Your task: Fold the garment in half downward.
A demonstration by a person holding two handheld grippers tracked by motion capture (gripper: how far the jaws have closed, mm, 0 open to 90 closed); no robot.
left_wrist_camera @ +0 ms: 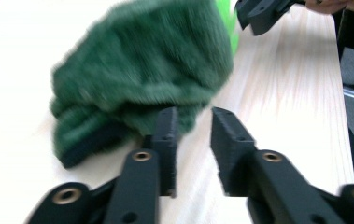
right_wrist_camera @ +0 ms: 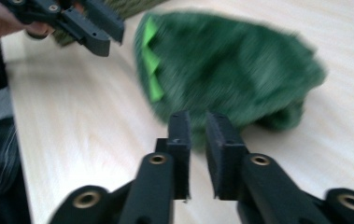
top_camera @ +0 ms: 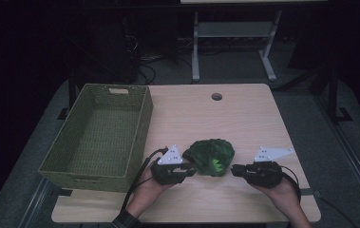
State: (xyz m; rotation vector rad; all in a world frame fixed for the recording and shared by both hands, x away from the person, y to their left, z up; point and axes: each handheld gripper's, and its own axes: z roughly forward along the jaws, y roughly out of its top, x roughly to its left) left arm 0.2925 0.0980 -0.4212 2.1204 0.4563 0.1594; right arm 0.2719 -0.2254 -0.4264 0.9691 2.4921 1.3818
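Observation:
A dark green fuzzy plush item [top_camera: 211, 156] with bright green spikes [right_wrist_camera: 152, 60] lies on the wooden table [top_camera: 249, 118], near the front edge. My left gripper [top_camera: 192, 170] sits at its left side; in the left gripper view the jaws [left_wrist_camera: 193, 115] stand a little apart with nothing between them, their tips just short of the plush item [left_wrist_camera: 137, 70]. My right gripper [top_camera: 234, 170] is at its right side. Its jaws [right_wrist_camera: 198, 117] keep a narrow gap, empty, with the plush item [right_wrist_camera: 230, 65] just beyond the tips.
A green woven basket [top_camera: 144, 124] stands empty on the table's left side. A round cable hole [top_camera: 216, 97] is near the far edge. Bare tabletop stretches behind the plush item. A metal stand [top_camera: 234, 33] is on the dark floor beyond.

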